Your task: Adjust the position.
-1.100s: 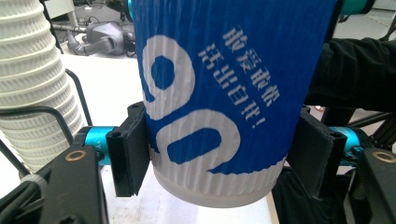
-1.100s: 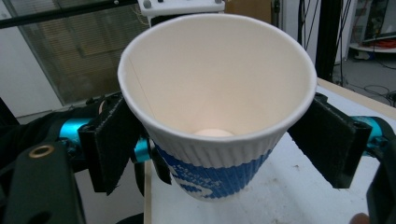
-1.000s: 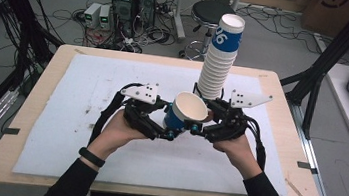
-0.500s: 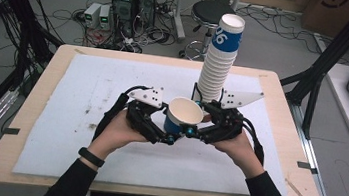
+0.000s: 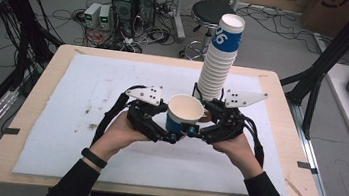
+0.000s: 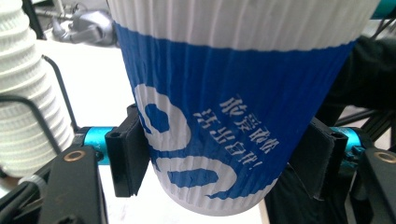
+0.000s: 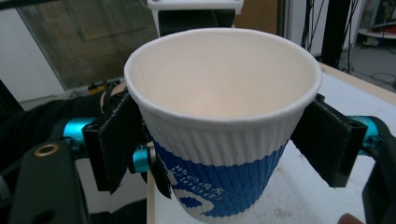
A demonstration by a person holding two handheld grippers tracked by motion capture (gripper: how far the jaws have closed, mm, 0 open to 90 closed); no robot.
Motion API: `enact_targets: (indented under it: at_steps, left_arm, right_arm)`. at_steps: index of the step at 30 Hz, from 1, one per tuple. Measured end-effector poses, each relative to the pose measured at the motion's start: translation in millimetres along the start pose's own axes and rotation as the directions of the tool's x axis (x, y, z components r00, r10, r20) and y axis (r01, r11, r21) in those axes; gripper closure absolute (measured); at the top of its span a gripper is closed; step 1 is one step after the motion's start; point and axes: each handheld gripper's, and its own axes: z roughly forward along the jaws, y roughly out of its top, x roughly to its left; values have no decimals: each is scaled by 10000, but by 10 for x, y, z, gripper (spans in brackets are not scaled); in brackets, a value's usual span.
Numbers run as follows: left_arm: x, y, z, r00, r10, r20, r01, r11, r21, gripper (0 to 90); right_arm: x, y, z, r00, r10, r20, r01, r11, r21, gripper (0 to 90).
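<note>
**Tools trading one cup at mid-frame**

Left tool (image 5: 173, 137) clamps the blue band of the paper cup (image 5: 184, 113), its pads pressed low on both sides, having just closed in. Right tool (image 5: 197, 131) has just been opening, its pads flanking the rim (one looks clear of the wall). We hold the cup upright at frame centre, above the worktop (image 5: 88, 82), just below the cup stack (image 5: 219, 63). We judge a clean handover needs a firm left grip before the right draws away, without crushing the ribbed wall.
</note>
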Motion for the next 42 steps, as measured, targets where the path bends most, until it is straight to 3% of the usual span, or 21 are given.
enact_targets:
  at_steps: [4,12,19,26,42]
  left_arm:
    - [-9,0,14,10000,92,6,-92,10000,24,294]
    - [-9,-9,25,9999,69,-75,-68,9998,189,294]
    - [-7,11,23,9988,-398,-281,397,9992,-26,186]
    - [-22,39,-14,9976,-649,-230,634,9961,-620,185]
    - [-25,42,-27,9981,-608,-73,602,9963,-611,249]
  right_arm:
    - [6,0,-7,9999,34,-138,-38,9995,-324,195]
    - [0,-8,2,9999,89,-117,-93,9994,-328,218]
    - [1,-12,13,9999,-77,-97,74,9996,-264,232]
    - [11,-33,50,9999,-155,-34,154,9998,-159,234]
    - [14,-47,83,9999,-117,8,117,9999,-102,207]
